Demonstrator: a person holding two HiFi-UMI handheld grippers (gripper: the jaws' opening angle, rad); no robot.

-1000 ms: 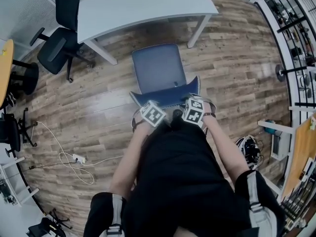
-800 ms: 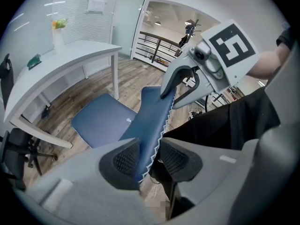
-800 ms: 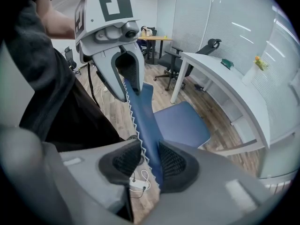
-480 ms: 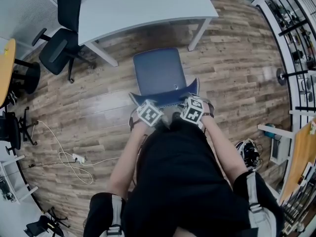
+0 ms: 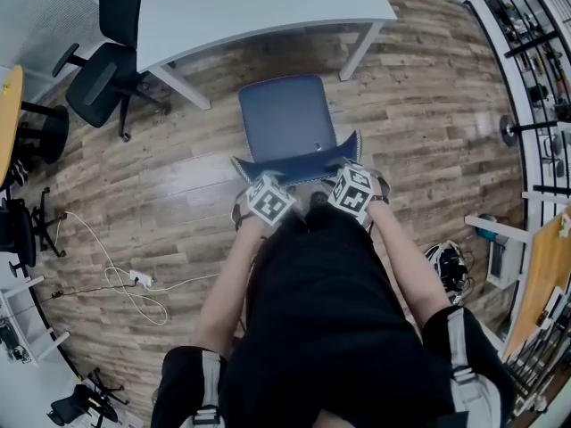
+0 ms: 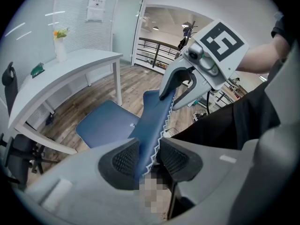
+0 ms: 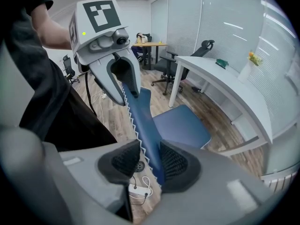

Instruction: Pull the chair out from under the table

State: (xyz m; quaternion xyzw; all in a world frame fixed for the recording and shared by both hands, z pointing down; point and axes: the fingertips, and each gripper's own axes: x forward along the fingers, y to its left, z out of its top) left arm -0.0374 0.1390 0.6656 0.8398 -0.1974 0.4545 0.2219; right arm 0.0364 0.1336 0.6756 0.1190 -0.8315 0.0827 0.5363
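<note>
Head view: the blue chair [image 5: 287, 119] stands clear of the white table [image 5: 259, 7], at twelve o'clock from the person. Left gripper [image 6: 149, 157] and right gripper [image 7: 149, 159] both straddle its backrest [image 5: 294, 161] loosely, each with one pad off the fabric; the right's jaws have just been opening. A black office chair [image 5: 103, 83] sits at ten o'clock.

The chair [image 5: 287, 119] stands on the floor [image 5: 428, 132] in front of the tabletop [image 5: 259, 3], clear of its near edge, with its backrest [image 5: 299, 163] on the side towards the person [image 5: 330, 328]. An office chair [image 5: 98, 83] sits beside the tabletop's left end. A power strip [image 5: 138, 279] and its cable [image 5: 134, 306] lie on the floor to the person's left. Shelves [image 5: 535, 52] line the right side.
</note>
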